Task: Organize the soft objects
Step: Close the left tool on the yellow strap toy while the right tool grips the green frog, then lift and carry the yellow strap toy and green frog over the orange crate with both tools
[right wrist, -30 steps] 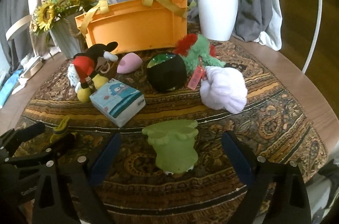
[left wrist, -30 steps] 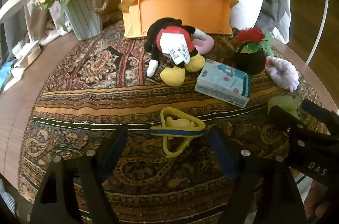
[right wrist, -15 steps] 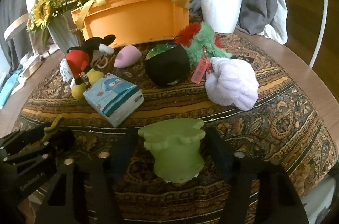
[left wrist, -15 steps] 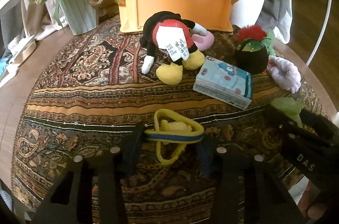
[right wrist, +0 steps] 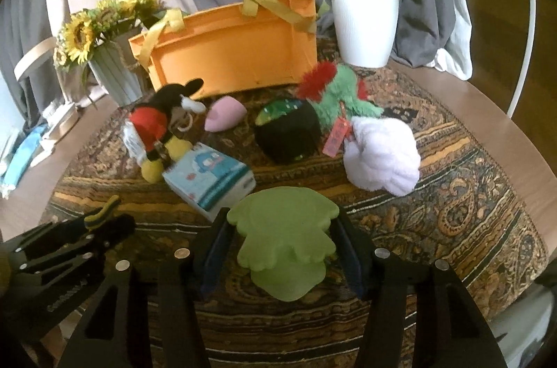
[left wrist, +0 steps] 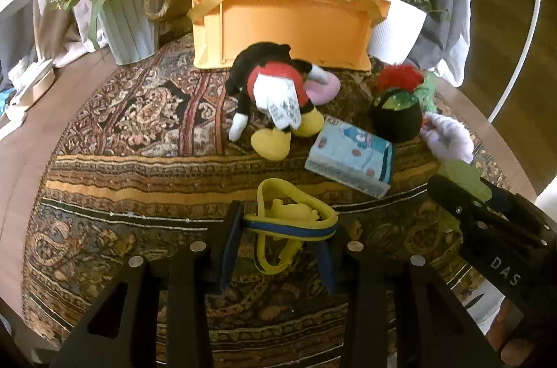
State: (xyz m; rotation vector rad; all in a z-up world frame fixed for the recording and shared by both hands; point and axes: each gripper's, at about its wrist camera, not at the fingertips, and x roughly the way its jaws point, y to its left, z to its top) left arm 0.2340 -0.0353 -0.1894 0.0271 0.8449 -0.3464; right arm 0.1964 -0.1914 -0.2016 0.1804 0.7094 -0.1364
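My left gripper [left wrist: 282, 228] is shut on a yellow soft ring toy with a blue band [left wrist: 290, 221], lifted slightly off the patterned cloth. My right gripper [right wrist: 283, 244] is shut on a light green squishy toy [right wrist: 283, 241]. Behind them lie a mouse plush [left wrist: 275, 96], a pale blue tissue pack [left wrist: 351, 155], a pink soft piece [right wrist: 224, 114], a black round plush [right wrist: 289, 133], a green and red furry plush [right wrist: 336, 96] and a lilac fluffy toy [right wrist: 383, 155]. An orange basket with yellow handles [left wrist: 289, 23] stands at the back.
A sunflower vase [left wrist: 128, 23] stands back left and a white plant pot [right wrist: 363, 26] back right. The round table's bare wooden rim [right wrist: 504, 131] circles the cloth. Grey curtains hang behind. Books and a blue item lie on a surface at the far left [right wrist: 21, 159].
Both grippers closed: the left one onto the yellow ring toy, the right one onto the green toy. Each toy now sits slightly higher between the fingers.
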